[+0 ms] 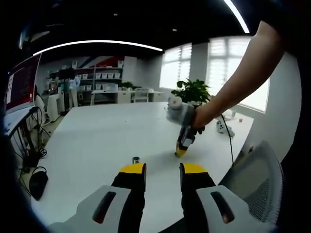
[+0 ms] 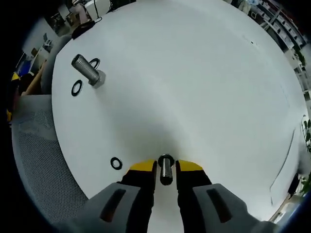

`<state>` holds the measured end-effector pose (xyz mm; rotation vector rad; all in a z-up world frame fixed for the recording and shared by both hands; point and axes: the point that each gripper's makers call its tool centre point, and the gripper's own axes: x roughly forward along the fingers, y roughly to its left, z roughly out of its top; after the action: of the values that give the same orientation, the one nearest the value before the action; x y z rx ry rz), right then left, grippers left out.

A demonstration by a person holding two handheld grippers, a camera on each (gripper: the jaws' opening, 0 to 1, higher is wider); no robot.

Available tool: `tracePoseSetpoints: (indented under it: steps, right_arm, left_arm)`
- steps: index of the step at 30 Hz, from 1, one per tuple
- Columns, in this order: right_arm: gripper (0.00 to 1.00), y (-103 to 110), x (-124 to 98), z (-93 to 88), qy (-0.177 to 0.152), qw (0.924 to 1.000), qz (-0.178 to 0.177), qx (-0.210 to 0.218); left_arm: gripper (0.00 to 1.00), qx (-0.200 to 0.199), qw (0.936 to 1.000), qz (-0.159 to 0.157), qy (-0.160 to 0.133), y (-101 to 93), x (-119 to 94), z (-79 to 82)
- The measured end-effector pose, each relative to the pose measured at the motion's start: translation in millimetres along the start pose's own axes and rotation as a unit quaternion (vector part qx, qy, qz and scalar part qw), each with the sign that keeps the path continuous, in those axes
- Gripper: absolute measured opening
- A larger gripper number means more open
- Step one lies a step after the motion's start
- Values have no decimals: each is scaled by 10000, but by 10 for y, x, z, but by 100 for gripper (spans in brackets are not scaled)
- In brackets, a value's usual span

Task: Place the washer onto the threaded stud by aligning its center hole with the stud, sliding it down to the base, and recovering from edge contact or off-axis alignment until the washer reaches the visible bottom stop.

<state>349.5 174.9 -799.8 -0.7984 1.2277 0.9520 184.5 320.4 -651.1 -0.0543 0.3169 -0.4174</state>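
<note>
R tongs [image 2: 165, 167] point steeply down at the white tabletop [image 2: 204, 87], clenched on a threaded stud [image 2: 165, 171] held upright between the yellow tips; a washer [image 2: 116, 163] lies flat just to its left. Far off, a 2nd bolt [image 2: 88, 70] w/ two more rings. L tongs [image 1: 163, 168] hover low, level, released; person's forearm [image 1: 238, 80] reaches in from upper right.

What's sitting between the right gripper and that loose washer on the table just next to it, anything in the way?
Nothing visible blocks it. The right gripper stands with its jaws on either side of a threaded stud, and the nearest washer lies flat on bare white table just off to the side, apart from the jaws.
</note>
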Motion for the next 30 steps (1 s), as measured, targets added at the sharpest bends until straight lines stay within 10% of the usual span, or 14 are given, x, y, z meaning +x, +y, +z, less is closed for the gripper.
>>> tracePoseSetpoints:
  steps: [30]
  right_arm:
    - [27,257,-130,-380,-83,9993,18,375]
  left_arm:
    - [26,60,10000,21,-60,-6,-5,9]
